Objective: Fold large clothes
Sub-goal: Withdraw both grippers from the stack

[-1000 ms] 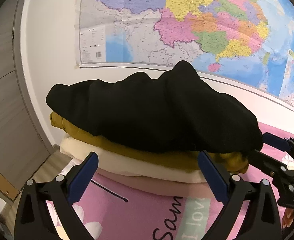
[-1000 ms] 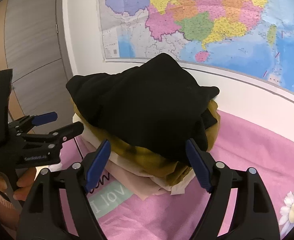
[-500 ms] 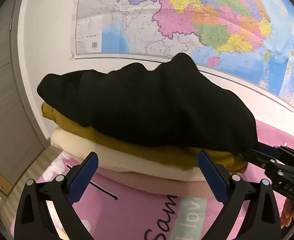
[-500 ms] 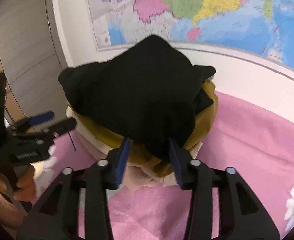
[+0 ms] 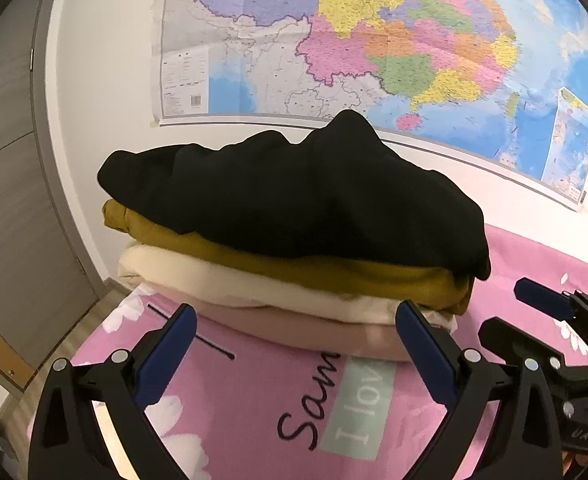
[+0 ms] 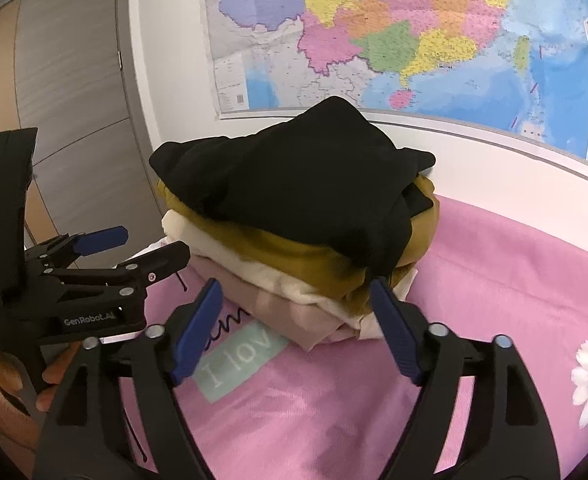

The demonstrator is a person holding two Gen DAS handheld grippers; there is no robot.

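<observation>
Pink bedspread [image 6: 494,280] with printed lettering lies nearest under our two grippers: our left gripper [image 5: 294,344] is spread wide with nothing between its pads, and our right gripper [image 6: 298,320] is opening, its jaws also holding nothing. Just beyond both we see the stack of folded clothes [image 5: 294,280] on the bed, black garment [image 6: 302,184] on top, then mustard, cream and pale pink layers. Behind it a coloured map [image 5: 374,40] hangs on the white wall.

clothes stack [image 5: 294,240] against wall [image 5: 105,120]
</observation>
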